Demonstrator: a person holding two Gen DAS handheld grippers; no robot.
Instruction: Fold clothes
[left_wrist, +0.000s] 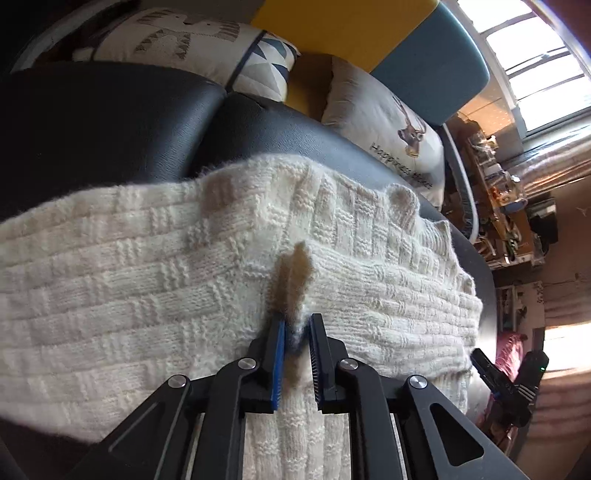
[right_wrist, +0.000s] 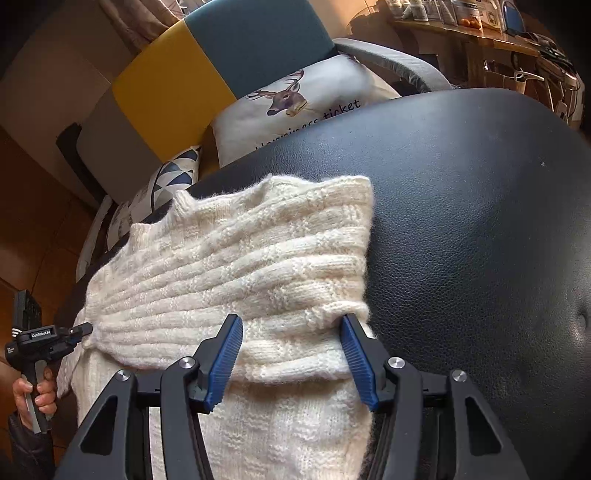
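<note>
Left claw (left_wrist: 298, 332) was clenched on a pinched ridge of the cream knit sweater (left_wrist: 184, 288), blue ribbed pads pressed against a tuft of wool that stood up between them. Right claw (right_wrist: 291, 354) was released, jaws spread wide and straddling the near folded edge of the same sweater (right_wrist: 240, 266), pads (right_wrist: 225, 362) touching the knit on either side without squeezing it.

Sweater: thick, fuzzy wool, basket-weave blocks and raised ribs, soft frayed halo along the edges. It lay on a black leather cushion (right_wrist: 480, 240), glossy, pebbled grain, rounded and dimpled. In the right wrist view the folded part formed a rough rectangle, its long axis running away from the claw toward the pillows, ribs crossing it from side to side; a lower layer hung down toward the camera. In the left wrist view the long axis ran across the frame, left to right.

Behind the cushion: a white deer-print pillow (right_wrist: 295, 107) with script lettering, a pillow with blue triangles (left_wrist: 266, 62), and a yellow and teal backrest (right_wrist: 207, 62).

A hand (right_wrist: 33, 398) gripped the left claw's handle at the sweater's left edge in the right wrist view.
</note>
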